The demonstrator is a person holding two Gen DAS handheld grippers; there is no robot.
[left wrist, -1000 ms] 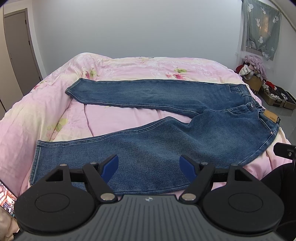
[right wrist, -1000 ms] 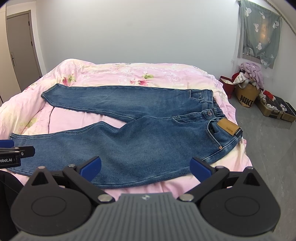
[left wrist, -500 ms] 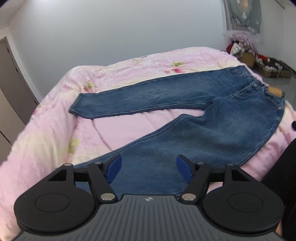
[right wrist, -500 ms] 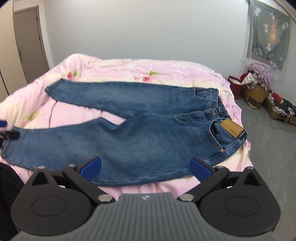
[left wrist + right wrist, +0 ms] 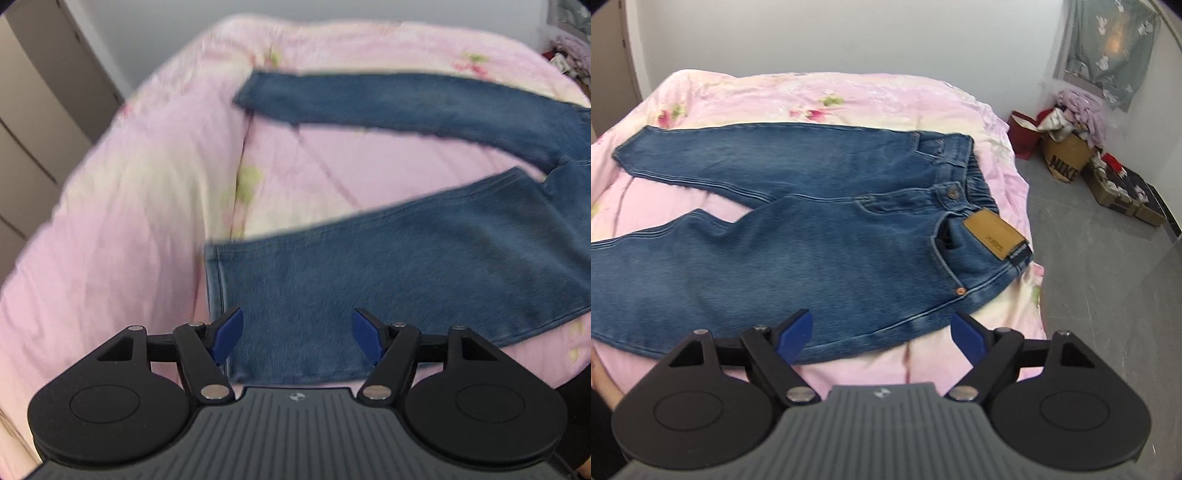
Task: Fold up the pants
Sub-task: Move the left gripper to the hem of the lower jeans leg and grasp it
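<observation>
Blue jeans (image 5: 798, 251) lie flat on the bed with the legs spread apart and the waist at the right, brown patch (image 5: 993, 232) up. In the left wrist view the near leg (image 5: 369, 280) ends at its hem (image 5: 216, 280); the far leg (image 5: 388, 99) lies behind. My left gripper (image 5: 297, 334) is open and empty, just above the near leg's hem end. My right gripper (image 5: 882, 336) is open and empty, over the near edge of the jeans below the waist.
The pink floral quilt (image 5: 129, 206) covers the whole bed. A wardrobe (image 5: 33, 110) stands at the left. On the grey floor (image 5: 1100, 280) to the right are a Nike box (image 5: 1065, 155), a red bag and open cases with clothes.
My left gripper has swung left and down toward the near leg's hem. My right gripper has moved closer to the waist end and its jaws stand a little narrower. Both stay empty.
</observation>
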